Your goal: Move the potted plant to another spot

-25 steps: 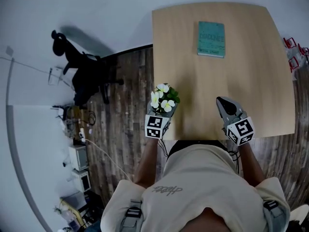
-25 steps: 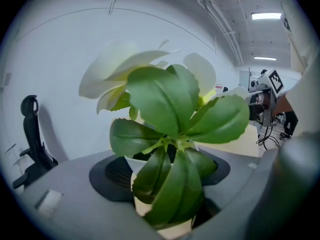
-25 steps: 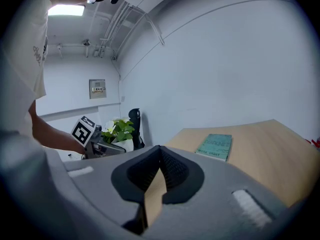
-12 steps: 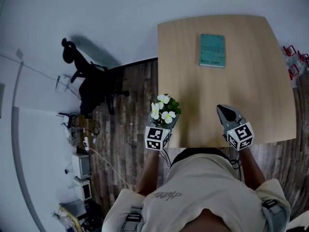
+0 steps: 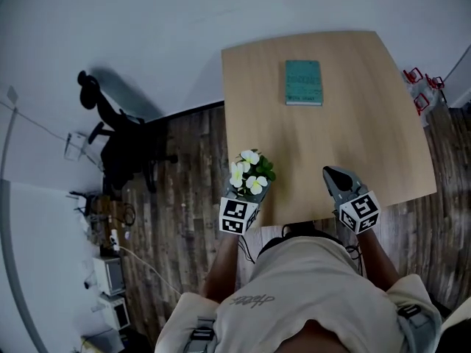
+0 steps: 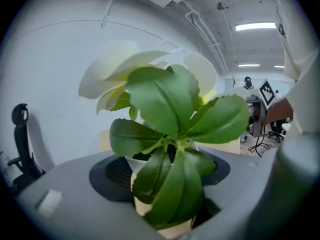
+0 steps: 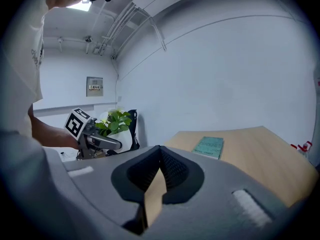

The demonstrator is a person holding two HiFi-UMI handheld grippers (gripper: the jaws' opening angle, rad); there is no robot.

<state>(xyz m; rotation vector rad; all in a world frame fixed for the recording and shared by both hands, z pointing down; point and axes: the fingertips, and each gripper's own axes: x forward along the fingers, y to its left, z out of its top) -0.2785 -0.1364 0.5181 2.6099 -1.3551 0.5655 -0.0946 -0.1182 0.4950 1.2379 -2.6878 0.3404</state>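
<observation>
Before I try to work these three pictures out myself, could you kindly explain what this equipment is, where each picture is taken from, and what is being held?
There is no robot here: a person holds a two-jaw hand tool, called a gripper, in each hand. The top-down picture comes from a camera on the person's head. The other two come from cameras riding on each gripper, looking along its jaws. A wooden table carries one teal book. The left gripper is clamped on the pot of a small potted plant with white flowers, at the table's near left corner. The right gripper is shut and holds nothing; it is over the table's near edge. The cubes with square markers are parts of the grippers.
</observation>
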